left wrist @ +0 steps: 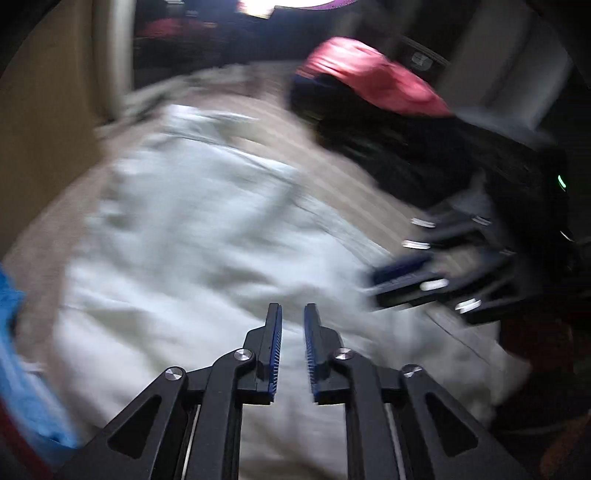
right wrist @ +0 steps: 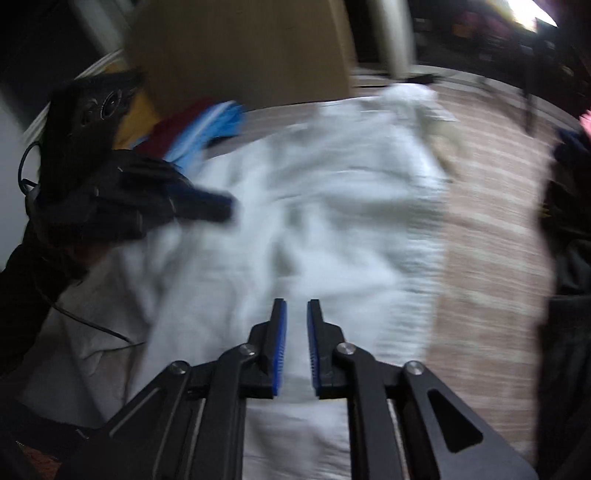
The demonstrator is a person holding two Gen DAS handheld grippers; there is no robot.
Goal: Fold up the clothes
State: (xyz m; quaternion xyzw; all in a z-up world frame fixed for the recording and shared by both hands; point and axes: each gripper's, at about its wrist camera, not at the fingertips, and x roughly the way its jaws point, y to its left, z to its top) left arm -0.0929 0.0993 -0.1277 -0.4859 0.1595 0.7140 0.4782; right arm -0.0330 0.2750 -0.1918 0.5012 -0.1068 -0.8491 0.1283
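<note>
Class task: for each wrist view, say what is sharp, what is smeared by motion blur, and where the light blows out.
Left wrist view: the left gripper is sharp, the white garment and pink cloth are smeared, and a window glares at the top edge. Right wrist view: the right gripper is crisp, the striped beige bedcover streaks, glare sits top right, and fisheye bends the edges.

Dim room: striped beige bedspread (right wrist: 491, 206), tan headboard (right wrist: 240, 48) (blurred), bright window (left wrist: 258, 5) beyond.
</note>
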